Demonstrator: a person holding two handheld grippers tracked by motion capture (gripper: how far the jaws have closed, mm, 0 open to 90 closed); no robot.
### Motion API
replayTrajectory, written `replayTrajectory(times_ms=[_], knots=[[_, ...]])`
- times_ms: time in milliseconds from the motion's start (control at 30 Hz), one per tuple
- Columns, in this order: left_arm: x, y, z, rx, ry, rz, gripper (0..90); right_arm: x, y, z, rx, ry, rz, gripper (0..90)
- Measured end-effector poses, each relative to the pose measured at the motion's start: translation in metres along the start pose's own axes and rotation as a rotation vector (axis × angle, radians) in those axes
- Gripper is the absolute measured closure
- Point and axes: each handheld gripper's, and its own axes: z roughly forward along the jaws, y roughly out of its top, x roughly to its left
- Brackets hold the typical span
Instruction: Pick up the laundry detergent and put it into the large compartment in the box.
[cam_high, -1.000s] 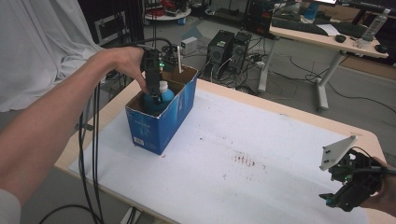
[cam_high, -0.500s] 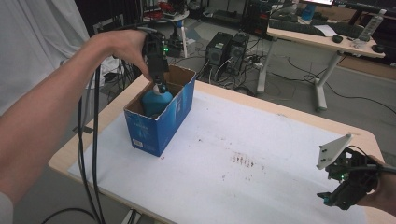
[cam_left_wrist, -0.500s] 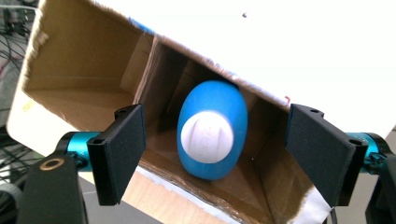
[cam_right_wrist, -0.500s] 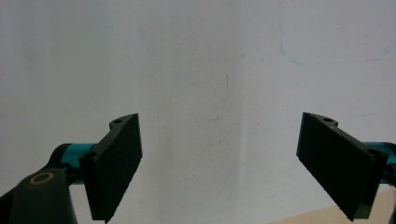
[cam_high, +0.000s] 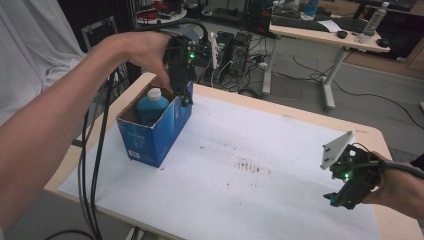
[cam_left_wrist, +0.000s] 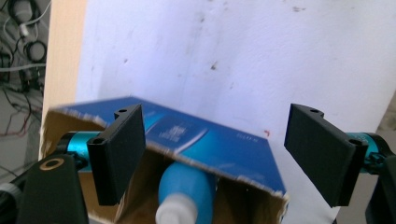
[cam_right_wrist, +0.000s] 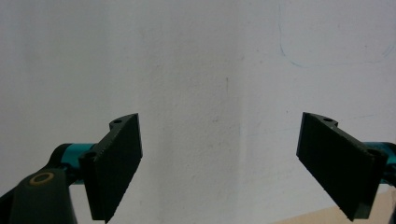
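Observation:
A blue cardboard box with an open top stands at the table's left. Inside it is a blue bottle with a white cap. My left gripper hangs above the box's far right rim, jaws wide apart with nothing between them. In the left gripper view the box and the bottle lie below the open gripper. My right gripper rests low near the table's right front edge. In the right gripper view that gripper is open over the bare white sheet.
A white sheet with small brown stains covers the wooden table. Black cables hang off the left edge. Behind the table stand computer towers and a desk.
My left gripper has let go of the blue bottle inside the box, risen out of it and moved to the box's far right rim. The right gripper has hardly moved.

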Motion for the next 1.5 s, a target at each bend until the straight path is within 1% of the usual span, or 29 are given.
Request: replayTrajectory(times_ms=[67,100,167,233,267,300,333,367,400,433,500,600,633,733,867,900,967,1000,1100,1133,1233,1333,1367,1400,1500], knots=[[-0.005,0.011,0.004,0.010,-0.011,0.028,20.6,0.000,0.000,0.000,0.001,-0.002,0.002,13.4],[-0.008,0.016,0.007,0.012,-0.022,0.042,20.6,-0.001,0.000,0.001,0.002,-0.002,-0.002,13.4],[-0.013,0.026,0.013,0.011,-0.032,0.066,20.6,-0.001,0.000,0.001,0.002,-0.001,-0.003,13.4],[-0.019,0.036,0.021,0.018,-0.055,0.090,20.3,-0.001,0.001,0.001,-0.001,0.000,-0.004,13.4],[-0.022,0.040,0.026,0.013,-0.060,0.104,17.4,-0.001,0.001,0.001,0.001,0.001,-0.004,13.4],[-0.024,0.044,0.030,0.010,-0.072,0.107,16.7,-0.001,0.001,0.001,0.003,0.002,0.000,13.4],[-0.024,0.044,0.030,0.010,-0.072,0.107,16.7,-0.001,0.001,0.001,0.003,0.002,0.000,13.4],[-0.029,0.052,0.041,0.010,-0.099,0.126,16.7,-0.001,0.001,0.002,0.005,0.001,-0.001,13.4],[-0.029,0.052,0.041,0.010,-0.099,0.126,16.7,-0.001,0.002,0.003,0.006,0.002,-0.003,13.4],[-0.033,0.059,0.052,0.010,-0.107,0.137,16.7,-0.001,0.002,0.002,0.006,0.002,-0.006,13.4],[-0.036,0.064,0.062,0.020,-0.125,0.141,16.7,0.000,0.003,0.001,0.004,0.002,-0.001,13.4],[-0.041,0.069,0.073,0.027,-0.149,0.157,16.7,0.000,0.002,0.001,0.002,-0.002,-0.005,13.4],[-0.043,0.071,0.077,0.023,-0.156,0.157,16.7,0.001,0.002,0.001,0.006,-0.002,0.006,13.4],[-0.047,0.076,0.083,0.017,-0.166,0.169,16.7,0.000,0.001,0.001,0.002,-0.003,0.003,13.4],[-0.051,0.081,0.092,0.037,-0.181,0.192,16.7,-0.001,0.001,0.002,0.005,0.001,0.009,13.4],[-0.052,0.082,0.094,0.039,-0.181,0.195,16.7,-0.002,0.002,0.002,0.000,0.001,0.004,13.4],[-0.053,0.084,0.098,0.042,-0.193,0.192,16.7,-0.002,0.002,0.002,0.000,0.007,0.009,13.4],[-0.053,0.085,0.100,0.046,-0.195,0.201,16.7,-0.002,0.002,0.002,-0.001,0.006,0.007,13.4],[-0.055,0.087,0.109,0.056,-0.206,0.193,16.7,-0.002,0.003,0.003,0.001,0.008,0.002,13.4],[-0.056,0.087,0.113,0.064,-0.208,0.196,16.7,-0.002,0.003,0.003,0.003,0.006,0.007,13.4],[-0.059,0.089,0.121,0.075,-0.212,0.196,16.7,-0.001,0.004,0.002,-0.001,0.004,0.003,13.4],[-0.061,0.091,0.126,0.077,-0.221,0.195,16.7,0.000,0.005,0.001,-0.001,0.002,0.005,13.4],[-0.061,0.092,0.126,0.082,-0.220,0.201,16.7,0.000,0.004,0.001,0.000,0.004,0.005,13.4],[-0.061,0.093,0.127,0.082,-0.220,0.196,16.7,0.000,0.004,0.001,0.002,0.005,0.001,13.4],[-0.061,0.094,0.129,0.091,-0.224,0.199,16.7,-0.001,0.004,0.002,0.005,0.004,0.009,13.4]])
